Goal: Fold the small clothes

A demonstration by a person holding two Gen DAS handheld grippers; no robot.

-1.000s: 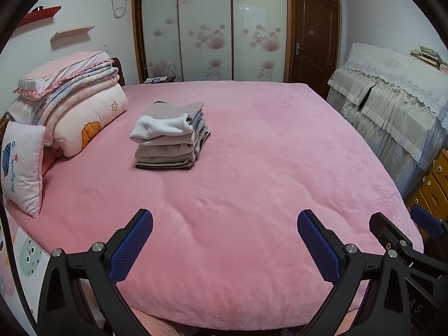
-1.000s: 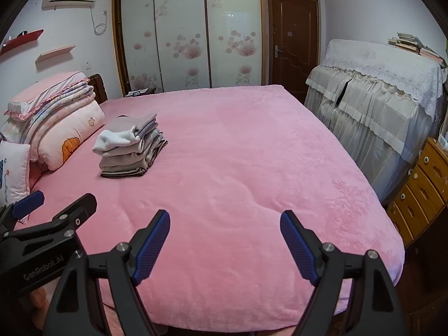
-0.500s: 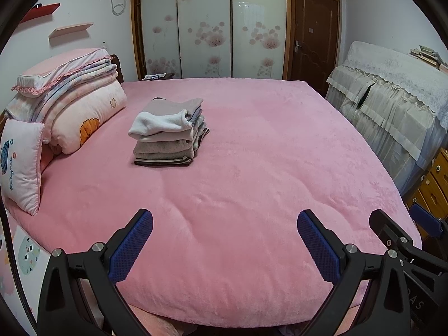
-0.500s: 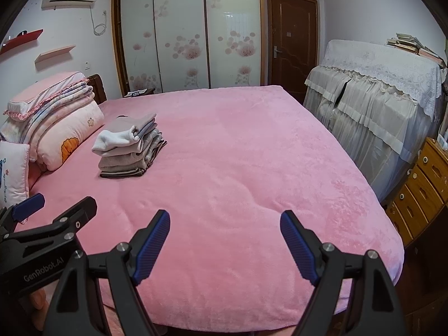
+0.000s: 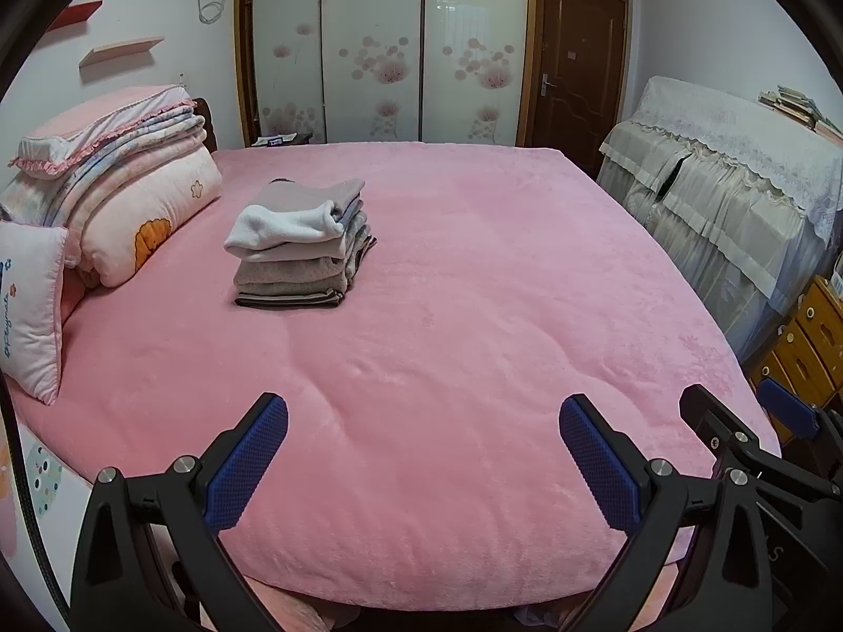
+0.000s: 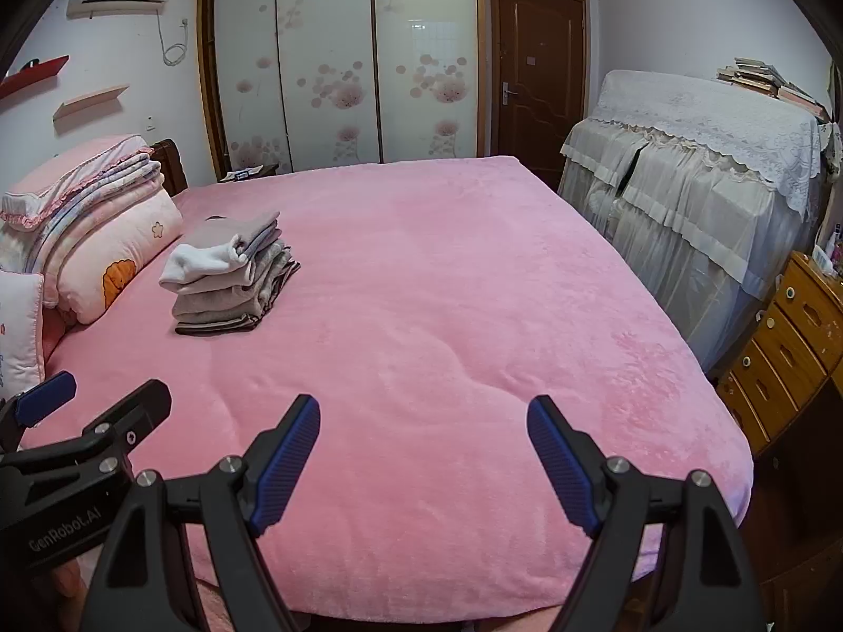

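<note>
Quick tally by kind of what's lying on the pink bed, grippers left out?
Stack of folded clothes: 1
Pile of folded quilts: 1
Small white cushion: 1
Total: 3, all toward the headboard side of the bed.

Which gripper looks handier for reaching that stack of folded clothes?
Probably the left gripper: the stack of folded clothes lies toward the bed's left. Both it and the right gripper are open and empty.
</note>
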